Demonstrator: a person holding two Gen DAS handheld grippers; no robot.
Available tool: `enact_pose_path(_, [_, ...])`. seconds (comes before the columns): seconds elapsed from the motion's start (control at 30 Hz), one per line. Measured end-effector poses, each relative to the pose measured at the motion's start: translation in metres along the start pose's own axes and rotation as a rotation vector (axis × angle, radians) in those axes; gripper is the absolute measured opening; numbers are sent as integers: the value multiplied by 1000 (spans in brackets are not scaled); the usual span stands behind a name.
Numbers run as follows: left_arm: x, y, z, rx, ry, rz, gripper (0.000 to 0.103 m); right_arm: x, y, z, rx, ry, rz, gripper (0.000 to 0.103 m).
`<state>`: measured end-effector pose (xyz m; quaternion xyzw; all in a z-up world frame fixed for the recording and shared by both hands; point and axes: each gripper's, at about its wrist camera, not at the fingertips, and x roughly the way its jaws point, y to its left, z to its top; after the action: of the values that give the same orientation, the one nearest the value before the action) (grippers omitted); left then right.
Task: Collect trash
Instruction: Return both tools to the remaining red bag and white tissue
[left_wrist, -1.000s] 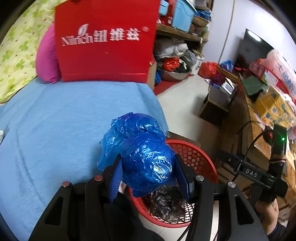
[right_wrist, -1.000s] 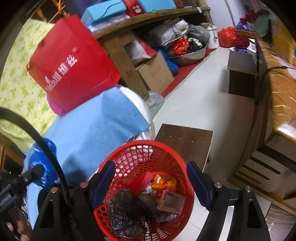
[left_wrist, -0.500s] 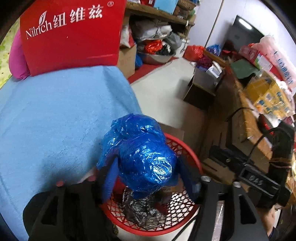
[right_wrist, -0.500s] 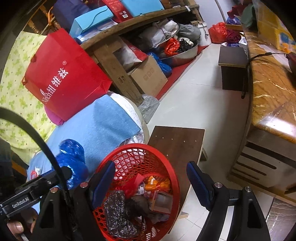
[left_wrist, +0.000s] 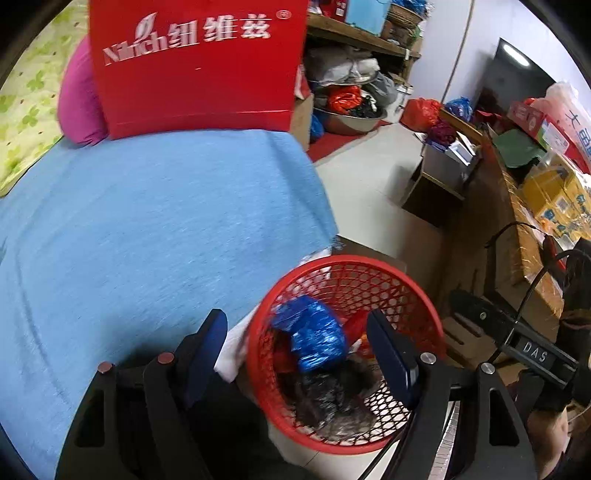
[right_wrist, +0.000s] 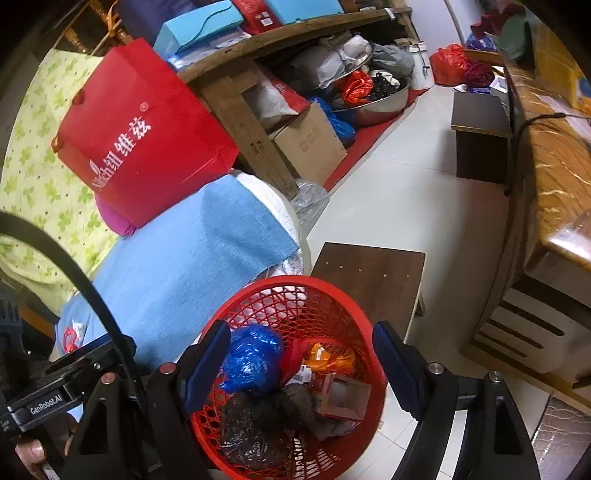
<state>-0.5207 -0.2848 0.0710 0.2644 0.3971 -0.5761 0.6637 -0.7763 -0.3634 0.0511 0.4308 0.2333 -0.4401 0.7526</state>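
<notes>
A crumpled blue plastic bag (left_wrist: 316, 338) lies inside the red mesh basket (left_wrist: 417, 295) on top of black plastic and other trash. It also shows in the right wrist view (right_wrist: 251, 360), in the same basket (right_wrist: 343, 295). My left gripper (left_wrist: 297, 354) is open and empty above the basket's left side. My right gripper (right_wrist: 301, 363) is open and empty, held over the basket.
A bed with a blue cover (left_wrist: 147, 229) lies left of the basket, with a red paper bag (left_wrist: 192, 66) at its far end. A dark wooden stool (right_wrist: 369, 273) stands behind the basket. A wooden counter (right_wrist: 554, 166) runs along the right. Cluttered shelves (right_wrist: 295, 55) stand at the back.
My left gripper opened and let go of the blue bag, which dropped into the red basket. The right gripper stayed open over the basket.
</notes>
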Motion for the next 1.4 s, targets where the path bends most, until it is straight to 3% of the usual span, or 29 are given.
enact_pose_path(0.47, [-31, 87, -25, -183, -63, 57, 78, 9, 88, -4, -186, 24, 54, 82])
enact_pose_path(0.67, [-53, 136, -42, -267, -108, 72, 78, 11, 149, -3, -292, 9, 96, 82])
enact_pose_path(0.87, [-74, 204, -64, -378, -143, 146, 78, 20, 233, -9, -402, -25, 207, 82])
enact_pose_path(1.17, [-99, 307, -108, -594, -174, 279, 78, 64, 363, -50, -616, -16, 371, 82])
enact_pose_path(1.4, [-106, 378, -122, -698, -171, 382, 78, 95, 394, -73, -682, 22, 390, 82])
